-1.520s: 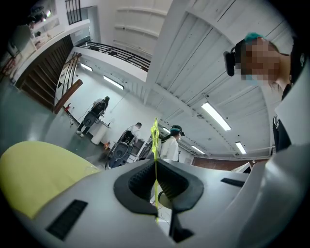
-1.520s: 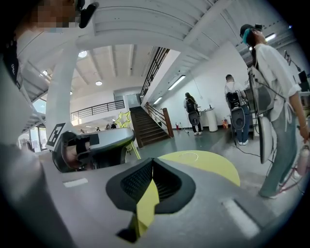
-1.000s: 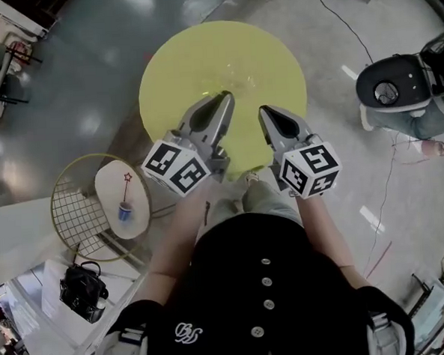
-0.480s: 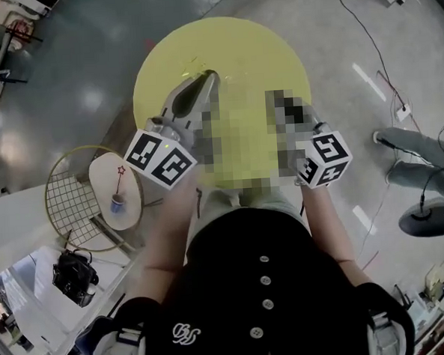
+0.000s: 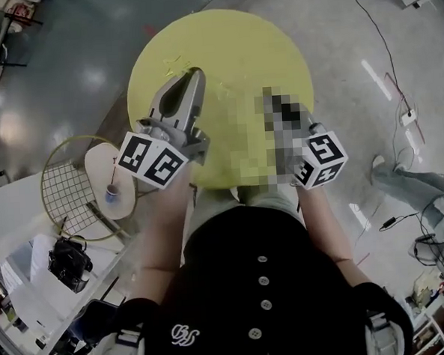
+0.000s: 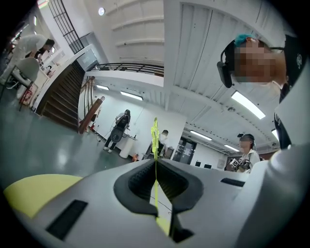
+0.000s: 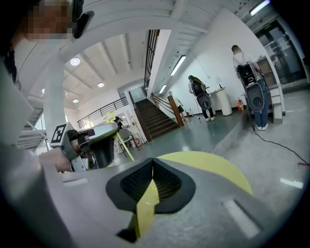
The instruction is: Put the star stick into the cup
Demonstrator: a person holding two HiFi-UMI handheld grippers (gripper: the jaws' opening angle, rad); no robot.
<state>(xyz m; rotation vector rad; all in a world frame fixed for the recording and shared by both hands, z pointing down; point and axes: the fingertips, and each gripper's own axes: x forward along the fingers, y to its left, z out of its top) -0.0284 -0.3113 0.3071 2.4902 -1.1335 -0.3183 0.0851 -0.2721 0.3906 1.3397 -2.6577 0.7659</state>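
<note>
Over the round yellow surface (image 5: 229,52), my left tongs (image 6: 155,162) were pinched shut on the thin yellow-green star stick (image 6: 154,138). They gripped it just under the star, so the long shaft hung free below the jaws. My right tongs (image 7: 152,161) were closed with nothing between them.

I judged the stick light, slim and somewhat springy, likely to pivot in so small a pinch. A firm hold on the upper shaft, leaving the lower end free to enter a narrow mouth, seemed right.

The only cup I could make out was a small blue cup (image 5: 112,192) on a white oval side surface (image 5: 101,164) over a gold wire frame (image 5: 62,194), well apart at my left. Around lay glossy grey floor (image 5: 66,77), a dark staircase (image 7: 157,118) and several people standing.
</note>
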